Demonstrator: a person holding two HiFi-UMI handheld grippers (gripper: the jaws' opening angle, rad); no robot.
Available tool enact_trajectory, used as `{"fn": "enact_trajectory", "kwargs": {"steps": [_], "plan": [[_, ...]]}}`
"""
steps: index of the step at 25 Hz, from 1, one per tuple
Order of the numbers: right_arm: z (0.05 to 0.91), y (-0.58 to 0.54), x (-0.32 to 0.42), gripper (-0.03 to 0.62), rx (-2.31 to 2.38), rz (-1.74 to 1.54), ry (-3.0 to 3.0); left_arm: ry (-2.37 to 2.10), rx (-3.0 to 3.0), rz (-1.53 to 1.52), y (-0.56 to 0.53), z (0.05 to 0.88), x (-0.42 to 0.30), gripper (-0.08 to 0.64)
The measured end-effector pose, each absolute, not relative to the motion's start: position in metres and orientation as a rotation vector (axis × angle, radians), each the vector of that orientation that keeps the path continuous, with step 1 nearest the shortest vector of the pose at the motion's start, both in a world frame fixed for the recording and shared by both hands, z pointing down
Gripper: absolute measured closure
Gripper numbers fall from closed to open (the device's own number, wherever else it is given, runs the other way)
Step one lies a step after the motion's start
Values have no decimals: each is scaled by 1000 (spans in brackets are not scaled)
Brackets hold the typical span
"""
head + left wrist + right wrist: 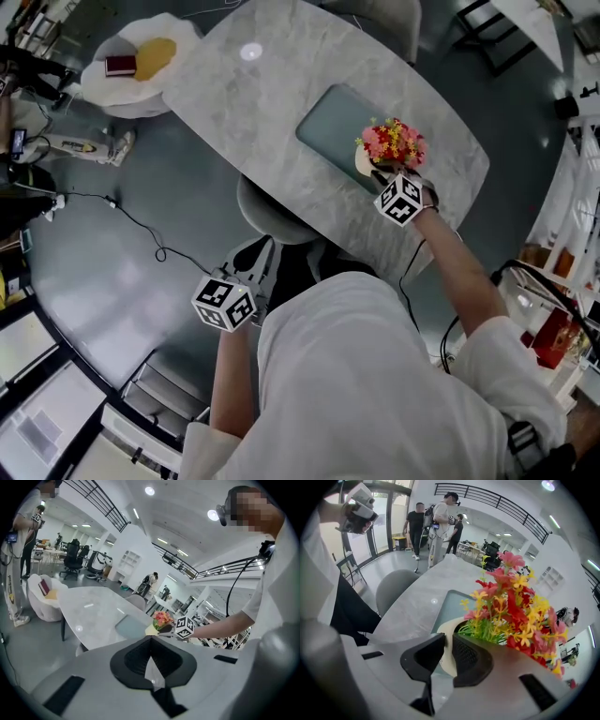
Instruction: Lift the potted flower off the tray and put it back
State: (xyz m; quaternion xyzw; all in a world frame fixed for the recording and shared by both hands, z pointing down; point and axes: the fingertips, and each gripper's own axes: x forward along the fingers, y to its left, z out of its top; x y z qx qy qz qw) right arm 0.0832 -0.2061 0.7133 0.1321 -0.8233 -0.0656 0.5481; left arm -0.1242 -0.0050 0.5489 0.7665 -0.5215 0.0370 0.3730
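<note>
The potted flower (394, 142), red and yellow blooms in a cream pot (446, 637), is over the near right end of the grey-green tray (336, 120) on the marble table (253, 103). My right gripper (380, 174) reaches down on it from the near side. In the right gripper view the two black jaws (449, 641) pinch the pot's rim, one inside and one outside. My left gripper (255, 255) is held off the table near the person's body, its jaws (150, 639) together with nothing between them. From the left gripper view the flower (162, 618) and the tray (130, 626) show far ahead.
A grey chair (272, 211) is tucked under the table's near edge. A white armchair (136, 66) with a red book and a yellow cushion stands at the far left. A cable (141, 230) runs across the floor. People stand beyond the table (436, 517).
</note>
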Motion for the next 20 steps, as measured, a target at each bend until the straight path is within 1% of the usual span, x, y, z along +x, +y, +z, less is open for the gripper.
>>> {"fn": "enact_trajectory", "kwargs": {"steps": [10, 20], "plan": [[675, -190, 107, 532, 388, -118, -1955, -1283, 2048, 94, -20, 537, -116, 551], [651, -181, 160, 532, 531, -33, -1910, -1166, 2145, 148, -42, 532, -93, 551]]}}
